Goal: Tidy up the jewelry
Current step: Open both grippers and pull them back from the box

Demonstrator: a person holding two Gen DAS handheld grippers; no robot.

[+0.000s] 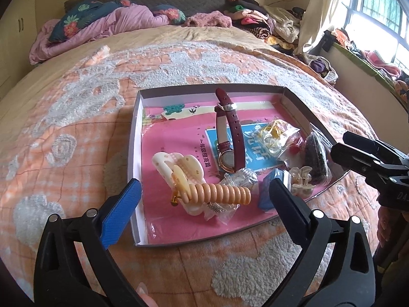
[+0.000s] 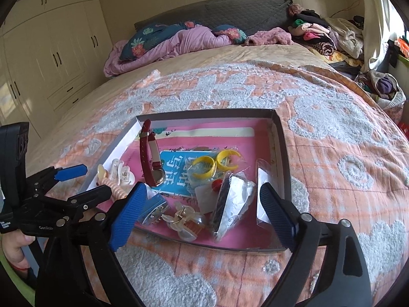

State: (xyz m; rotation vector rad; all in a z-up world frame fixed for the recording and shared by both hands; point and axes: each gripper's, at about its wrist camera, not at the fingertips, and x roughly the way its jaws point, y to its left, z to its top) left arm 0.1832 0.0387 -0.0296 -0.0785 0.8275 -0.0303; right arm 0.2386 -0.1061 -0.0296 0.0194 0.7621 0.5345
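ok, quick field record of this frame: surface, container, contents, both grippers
surface: bed blanket, orange with grey fleecy patches
container: shallow open box, pink booklet lining it
contents: red-strap watch on its side; coiled hair tie over a cream claw clip; yellow rings in a bag; small clear claw clip
left gripper: open, empty, over the box's near edge
right gripper: open, empty

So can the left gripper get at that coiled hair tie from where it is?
Probably yes. The left gripper is open, and the coiled hair tie lies right between its fingertips on top of the cream hair claw, uncovered. The tray wall is low. Closing may also catch the claw.
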